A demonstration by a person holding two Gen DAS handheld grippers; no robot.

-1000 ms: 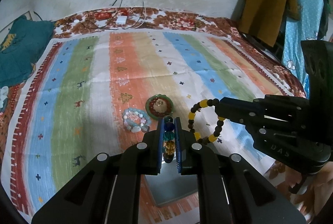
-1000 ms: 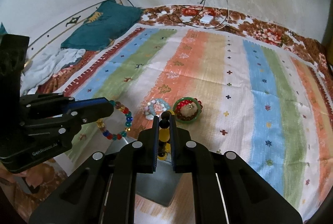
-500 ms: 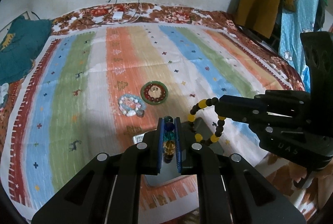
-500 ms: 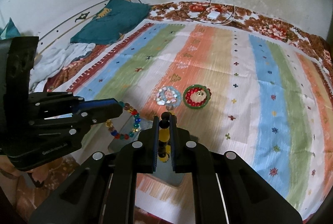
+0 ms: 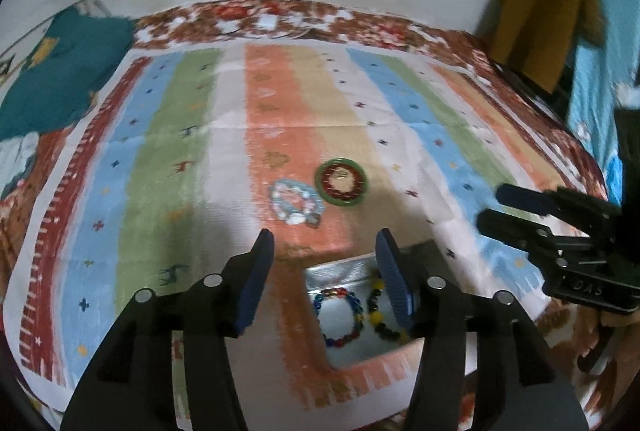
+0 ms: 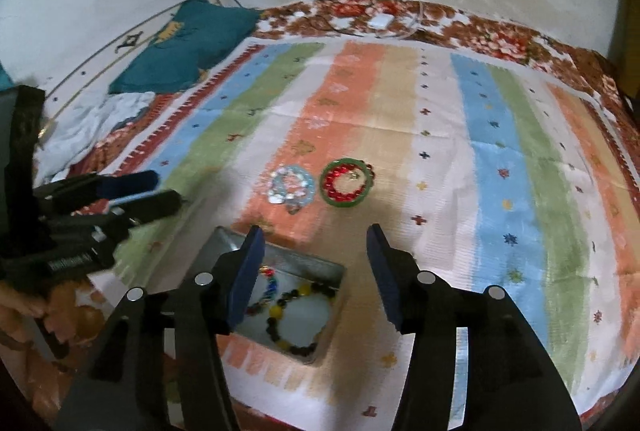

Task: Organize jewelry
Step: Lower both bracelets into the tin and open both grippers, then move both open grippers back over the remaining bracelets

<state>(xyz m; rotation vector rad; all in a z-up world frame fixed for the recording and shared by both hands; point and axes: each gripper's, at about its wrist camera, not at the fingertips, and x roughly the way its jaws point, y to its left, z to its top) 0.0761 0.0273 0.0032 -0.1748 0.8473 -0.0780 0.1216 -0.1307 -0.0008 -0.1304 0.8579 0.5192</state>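
Observation:
A metal box sits near the front of the striped cloth. In it lie a multicoloured bead bracelet and a black-and-yellow bead bracelet. My left gripper is open and empty above the box; it also shows in the right wrist view. My right gripper is open and empty above the box; it also shows in the left wrist view. A pale blue bracelet and a green-and-red bracelet lie on the cloth beyond.
The striped cloth covers a floral bedspread. A teal cushion lies at the far left. A charger and cables lie at the back. Clothes hang at the right.
Both grippers opened and let go of their bead bracelets, which now lie in the metal box. Both grippers have risen and drawn back.

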